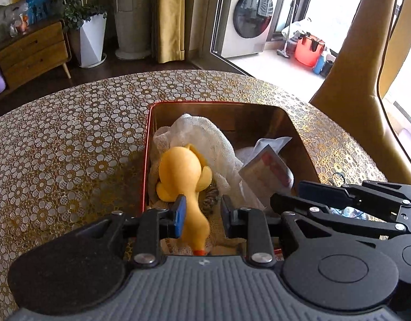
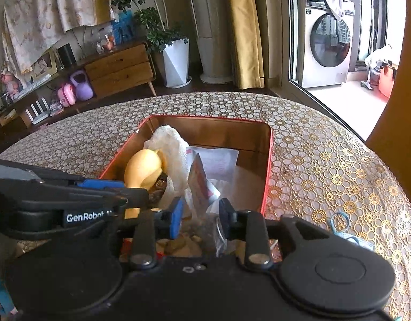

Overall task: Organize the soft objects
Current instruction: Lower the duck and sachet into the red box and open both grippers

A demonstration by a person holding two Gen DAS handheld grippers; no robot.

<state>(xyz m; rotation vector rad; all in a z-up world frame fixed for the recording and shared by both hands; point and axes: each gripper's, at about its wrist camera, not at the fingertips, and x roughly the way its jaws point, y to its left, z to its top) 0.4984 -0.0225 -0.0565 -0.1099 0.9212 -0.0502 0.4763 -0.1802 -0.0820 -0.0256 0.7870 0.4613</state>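
A red-rimmed tin box sits on the lace-covered table. Inside lie a yellow rubber duck-like toy, a white mesh cloth and a paper packet. My left gripper is open over the box's near end; the toy's neck lies against the blue left pad, with a gap to the right finger. My right gripper is open over the box, with the packet and a clear bag between its fingers. Each gripper shows in the other's view.
A blue face mask lies on the table right of the box. The lace tablecloth covers the round table. A yellow chair back stands at the far right. A wooden cabinet and potted plant stand beyond the table.
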